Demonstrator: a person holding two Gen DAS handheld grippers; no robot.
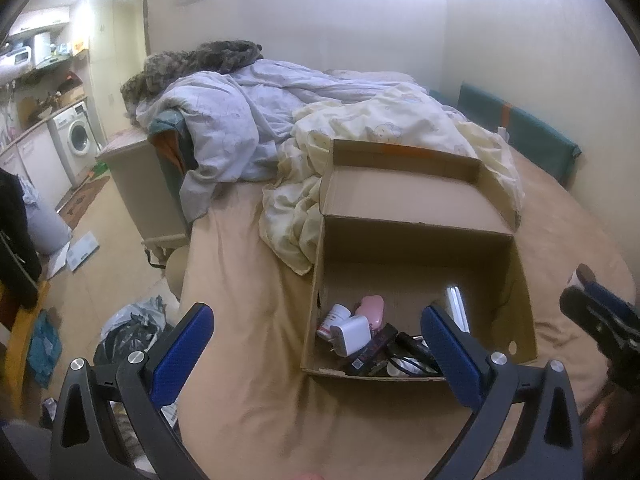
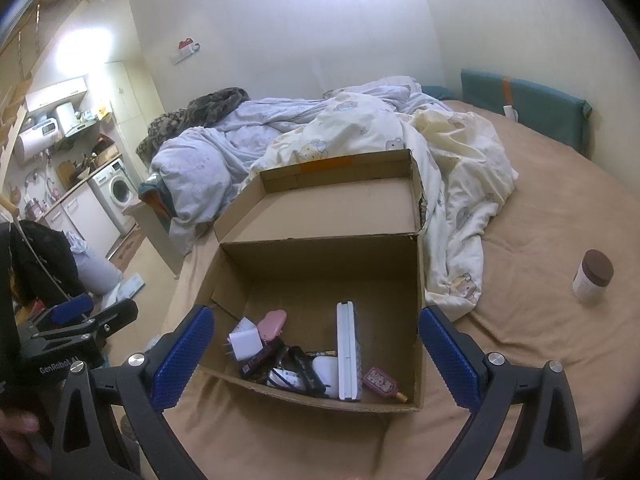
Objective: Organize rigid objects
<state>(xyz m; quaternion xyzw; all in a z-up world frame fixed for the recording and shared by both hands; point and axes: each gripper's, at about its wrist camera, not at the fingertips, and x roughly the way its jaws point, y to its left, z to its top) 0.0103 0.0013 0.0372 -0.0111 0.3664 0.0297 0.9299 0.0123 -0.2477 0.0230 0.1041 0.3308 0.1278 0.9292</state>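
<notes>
Both grippers, left [image 1: 318, 330] and right [image 2: 316, 330], hang spread and empty over the open brown cardboard box [image 2: 419, 280]; the brown-lidded white jar [image 2: 593, 276] on the bed likely goes in next.

An open cardboard box [image 2: 320, 264] sits on the bed [image 2: 540, 240], near its left edge, lid folded back toward the crumpled duvet [image 2: 452, 152] behind it. In the box, a charger [image 2: 246, 342] lies at the left, a flat case [image 2: 347, 350] stands on edge at the right. A jar [image 2: 593, 276] stands on the bed, well right of the box.
</notes>
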